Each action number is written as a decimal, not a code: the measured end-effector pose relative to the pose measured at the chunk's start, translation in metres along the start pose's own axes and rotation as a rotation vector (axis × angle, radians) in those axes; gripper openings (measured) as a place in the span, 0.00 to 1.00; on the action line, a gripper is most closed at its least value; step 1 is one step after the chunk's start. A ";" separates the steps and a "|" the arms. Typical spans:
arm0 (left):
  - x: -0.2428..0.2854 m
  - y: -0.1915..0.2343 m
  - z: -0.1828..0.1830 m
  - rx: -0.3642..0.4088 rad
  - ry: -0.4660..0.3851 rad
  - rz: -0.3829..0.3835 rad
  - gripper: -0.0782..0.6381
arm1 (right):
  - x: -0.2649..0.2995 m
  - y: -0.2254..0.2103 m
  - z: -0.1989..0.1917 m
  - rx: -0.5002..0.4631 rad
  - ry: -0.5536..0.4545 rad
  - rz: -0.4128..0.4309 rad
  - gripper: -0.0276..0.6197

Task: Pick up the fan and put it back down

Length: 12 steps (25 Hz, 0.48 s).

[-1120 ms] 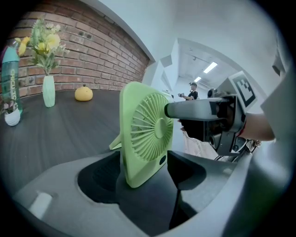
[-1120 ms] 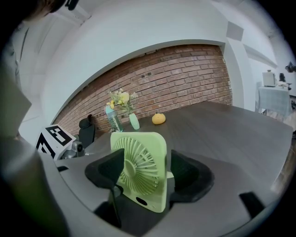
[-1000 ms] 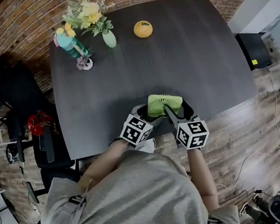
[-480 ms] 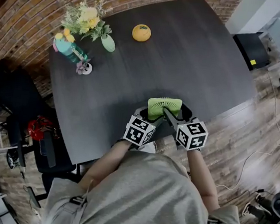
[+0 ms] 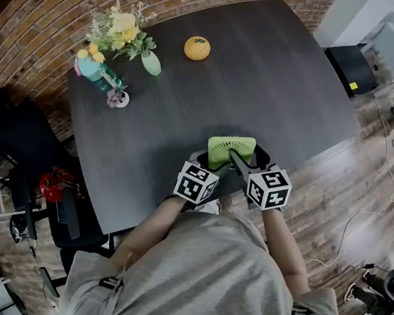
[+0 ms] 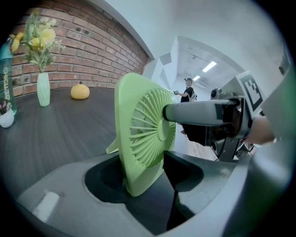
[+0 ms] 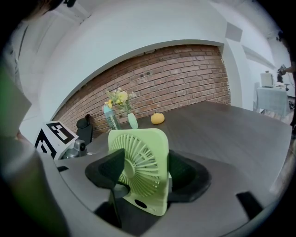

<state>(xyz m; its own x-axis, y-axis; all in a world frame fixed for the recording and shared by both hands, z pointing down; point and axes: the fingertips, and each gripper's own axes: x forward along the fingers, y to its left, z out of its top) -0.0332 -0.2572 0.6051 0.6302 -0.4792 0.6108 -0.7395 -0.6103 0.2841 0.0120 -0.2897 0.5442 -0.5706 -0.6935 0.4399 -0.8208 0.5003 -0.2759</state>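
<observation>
You're clamping the upright fan [image 7: 138, 162] front-to-back in your right gripper [image 7: 145, 173] while your left gripper [image 6: 143, 176] is just closing loosely round its bottom corner, so I'm guessing firm squeeze next, then a level lift.

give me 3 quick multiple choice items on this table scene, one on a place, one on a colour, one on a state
1. In the head view, where does the orange lie from the vase? a) left b) right c) on top
2. The fan is: a) green b) red c) white
3. The fan is: a) flat on its face b) upright c) in pieces

Answers:
1 b, it sits to the vase's right on the table.
2 a, its grille and frame are light green.
3 b, both gripper views show it standing up in one piece.
</observation>
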 end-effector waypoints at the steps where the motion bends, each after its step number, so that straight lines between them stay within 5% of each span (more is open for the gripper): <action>1: -0.001 -0.001 0.001 -0.002 -0.001 -0.003 0.47 | -0.001 0.000 0.001 0.001 -0.003 -0.005 0.50; 12: -0.012 -0.012 0.024 0.079 -0.037 -0.022 0.47 | -0.021 0.003 0.023 -0.013 -0.071 -0.045 0.50</action>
<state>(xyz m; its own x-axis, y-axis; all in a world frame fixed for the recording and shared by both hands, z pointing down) -0.0259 -0.2595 0.5763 0.6550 -0.4873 0.5775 -0.7055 -0.6681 0.2364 0.0210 -0.2857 0.5141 -0.5337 -0.7502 0.3903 -0.8457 0.4737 -0.2458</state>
